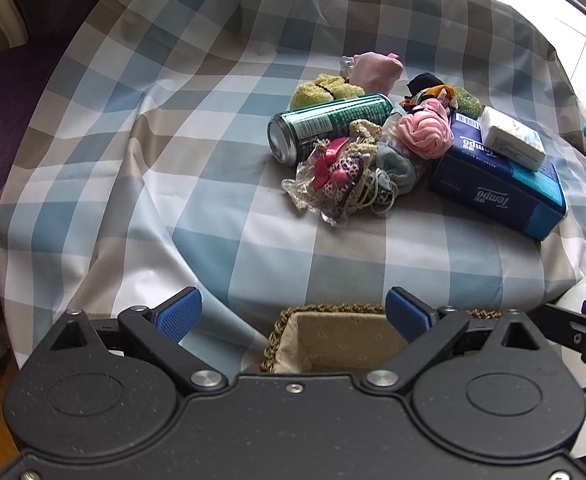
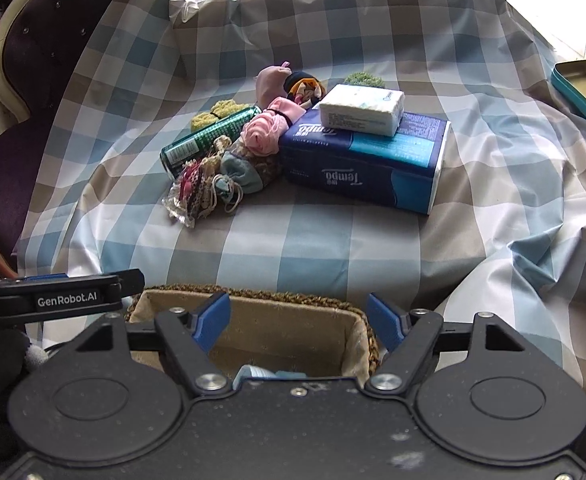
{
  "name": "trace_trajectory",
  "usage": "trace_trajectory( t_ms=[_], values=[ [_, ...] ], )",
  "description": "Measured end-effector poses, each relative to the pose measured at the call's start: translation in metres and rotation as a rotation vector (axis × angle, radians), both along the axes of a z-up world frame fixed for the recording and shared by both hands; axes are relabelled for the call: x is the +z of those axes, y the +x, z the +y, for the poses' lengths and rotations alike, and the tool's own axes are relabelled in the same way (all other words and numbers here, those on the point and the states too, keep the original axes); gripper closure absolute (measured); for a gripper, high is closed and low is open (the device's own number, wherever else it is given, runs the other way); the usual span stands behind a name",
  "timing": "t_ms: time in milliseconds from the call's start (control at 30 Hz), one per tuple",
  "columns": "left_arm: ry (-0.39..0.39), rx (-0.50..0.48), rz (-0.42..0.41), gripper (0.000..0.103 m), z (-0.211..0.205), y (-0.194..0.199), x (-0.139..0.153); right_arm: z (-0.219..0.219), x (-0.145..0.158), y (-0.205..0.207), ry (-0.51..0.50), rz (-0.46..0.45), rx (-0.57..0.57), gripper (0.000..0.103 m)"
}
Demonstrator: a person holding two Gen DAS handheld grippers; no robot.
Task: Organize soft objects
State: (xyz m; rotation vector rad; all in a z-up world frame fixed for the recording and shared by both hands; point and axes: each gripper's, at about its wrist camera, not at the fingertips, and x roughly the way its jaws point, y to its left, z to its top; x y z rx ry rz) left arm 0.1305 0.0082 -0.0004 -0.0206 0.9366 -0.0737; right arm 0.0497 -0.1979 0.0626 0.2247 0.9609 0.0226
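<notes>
A pile of soft things lies mid-table: a pink scrunchie (image 1: 425, 133) (image 2: 261, 133), a light blue scrunchie (image 1: 397, 169) (image 2: 241, 172), a bag of lace and pink hair pieces (image 1: 337, 178) (image 2: 191, 190), yellow-green fluffy socks (image 1: 325, 90), a pink pouch (image 1: 375, 70) (image 2: 271, 80). A woven lined basket (image 1: 333, 344) (image 2: 269, 332) stands at the near edge. My left gripper (image 1: 295, 316) is open and empty above the basket. My right gripper (image 2: 299, 326) is open and empty over the basket, which holds a light blue item (image 2: 269, 373).
A green can (image 1: 325, 126) (image 2: 209, 138) lies on its side by the pile. A blue Tempo tissue pack (image 1: 501, 184) (image 2: 367, 160) carries a small white tissue pack (image 1: 513, 142) (image 2: 361, 110). A teal tin (image 2: 585, 88) sits far right. A purple chair (image 2: 33, 80) stands left.
</notes>
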Motion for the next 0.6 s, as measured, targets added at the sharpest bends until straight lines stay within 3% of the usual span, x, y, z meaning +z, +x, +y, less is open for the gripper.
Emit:
trace_trajectory(
  t_ms=[300,600],
  values=[
    [0.002,-0.023,-0.05,0.008,-0.004,0.051,0.019,-0.02,0.017,0.063,-0.009,-0.084,-0.027,0.027],
    [0.046,-0.034,-0.112,0.008,-0.015,0.111,0.033,-0.046,0.024,0.154,-0.068,-0.179,-0.118,0.025]
  ],
)
